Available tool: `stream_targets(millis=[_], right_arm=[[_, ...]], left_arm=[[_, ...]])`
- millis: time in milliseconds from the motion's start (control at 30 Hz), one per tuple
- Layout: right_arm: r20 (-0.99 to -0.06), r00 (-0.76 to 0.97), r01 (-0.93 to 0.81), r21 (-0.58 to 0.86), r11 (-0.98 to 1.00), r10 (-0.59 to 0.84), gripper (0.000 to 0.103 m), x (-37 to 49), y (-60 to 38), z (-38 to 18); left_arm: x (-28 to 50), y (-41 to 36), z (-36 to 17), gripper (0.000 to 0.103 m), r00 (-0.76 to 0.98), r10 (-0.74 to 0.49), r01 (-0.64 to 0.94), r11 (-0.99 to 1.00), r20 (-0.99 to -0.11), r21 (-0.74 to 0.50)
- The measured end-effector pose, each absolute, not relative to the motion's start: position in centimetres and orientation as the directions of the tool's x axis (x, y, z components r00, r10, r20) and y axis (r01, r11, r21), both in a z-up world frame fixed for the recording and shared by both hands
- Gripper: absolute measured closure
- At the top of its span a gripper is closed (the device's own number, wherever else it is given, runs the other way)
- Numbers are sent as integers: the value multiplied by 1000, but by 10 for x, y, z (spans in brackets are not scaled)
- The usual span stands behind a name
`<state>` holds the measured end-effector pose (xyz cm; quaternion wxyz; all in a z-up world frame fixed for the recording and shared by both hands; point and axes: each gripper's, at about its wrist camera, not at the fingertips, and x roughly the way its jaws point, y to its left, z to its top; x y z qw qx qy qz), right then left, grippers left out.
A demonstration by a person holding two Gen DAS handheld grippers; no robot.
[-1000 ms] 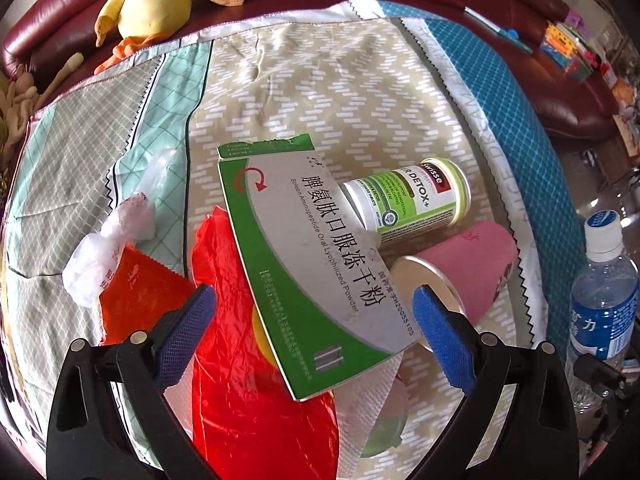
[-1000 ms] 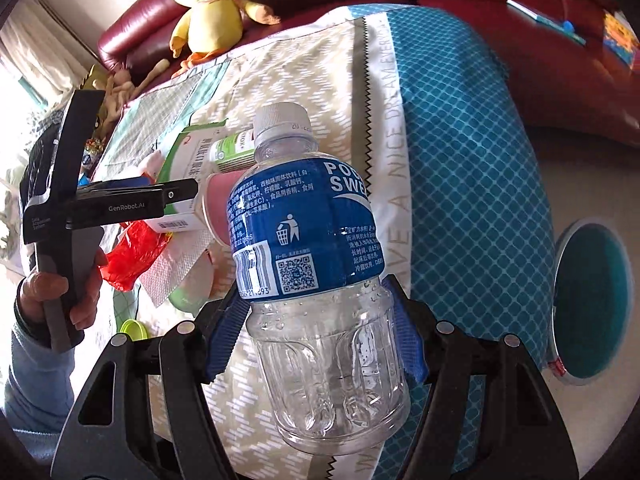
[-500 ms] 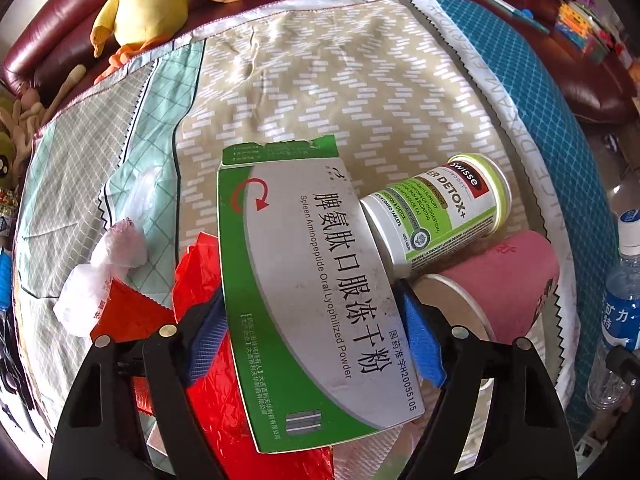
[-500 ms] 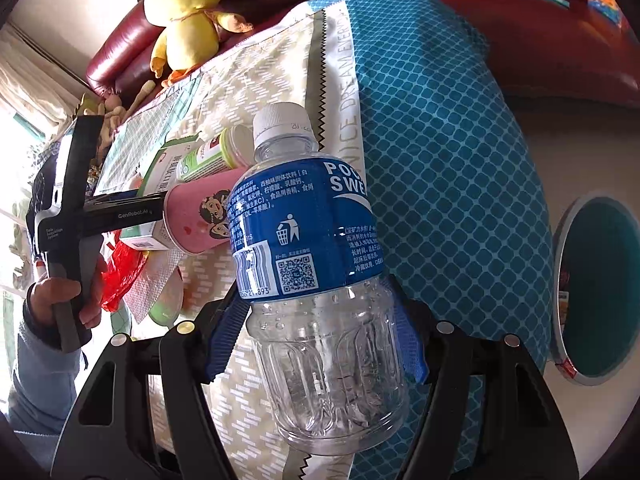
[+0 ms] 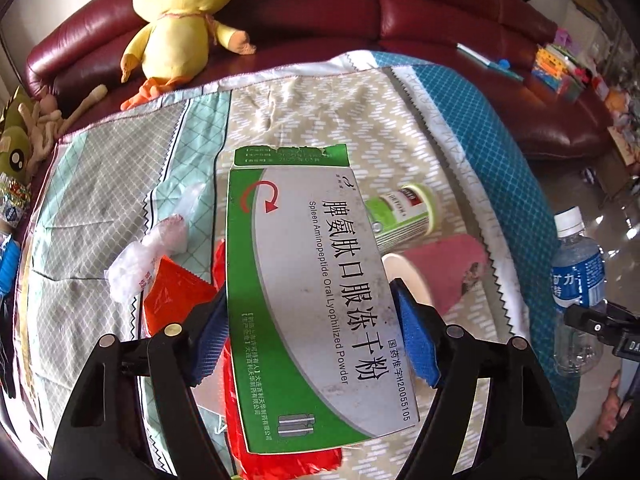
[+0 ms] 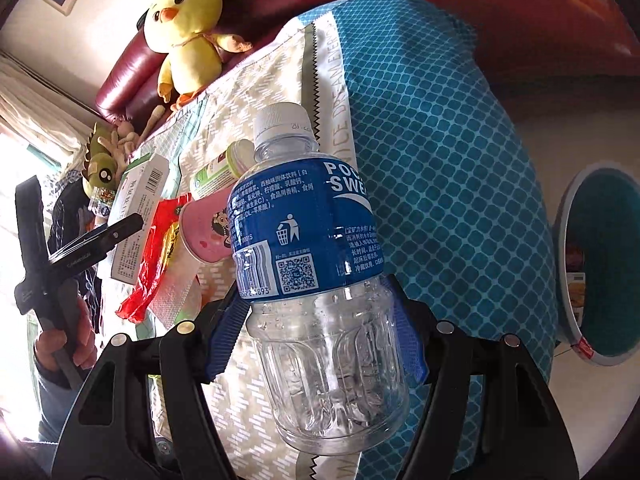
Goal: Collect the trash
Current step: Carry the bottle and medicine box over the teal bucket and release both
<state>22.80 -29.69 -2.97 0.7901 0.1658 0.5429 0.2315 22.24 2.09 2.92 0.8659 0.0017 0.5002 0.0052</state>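
The patchwork cloth (image 5: 304,120) lies bare toward its far edge, by the maroon leather sofa (image 5: 440,4) and yellow duck plush (image 5: 176,12); the near half is crowded. At left lie crumpled white plastic (image 5: 140,256) and a glossy red wrapper (image 5: 176,300). The left gripper (image 5: 312,332) is clamped on a flat green-and-grey medicine box (image 5: 316,304), lifted above the cloth. Right of it lie a supplement jar (image 5: 404,220) and a pink paper cup (image 5: 440,272). The right gripper (image 6: 316,344) grips a clear ribbed blue-labelled bottle (image 6: 316,272), beside the cloth's teal right edge. A round teal bin (image 6: 600,264) stands far right.
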Motion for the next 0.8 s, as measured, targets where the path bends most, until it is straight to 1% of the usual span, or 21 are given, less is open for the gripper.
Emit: stream_targets(millis=[100,200,333,467,667,800], right_arm=[[-766,337,-157,528,835,548,39,219,-316,-24],[-755,382,-108,537,837,533,39,211,-348,-19],[-749,450,-18,537,843,487,39,202,-404,-15],[-755,512,88,520,849,410,39,191,-467,-16],[-783,546,235,484,843,297,39,182,-548,-31],[-799,537,294,479,827,272,39,184,-581,-47]], left_arm=[[218,-14,46,27,531,-63,75,997,-845,-27],[218,-59,52,27,530,-141,170,984,-836,-58],[219,-133,49,27,505,-243,306,948,-828,-91],[222,-208,35,27,449,-325,420,899,-833,-124],[227,-304,11,27,367,-386,535,832,-847,-147],[233,-346,-7,27,331,-405,565,808,-853,-164]])
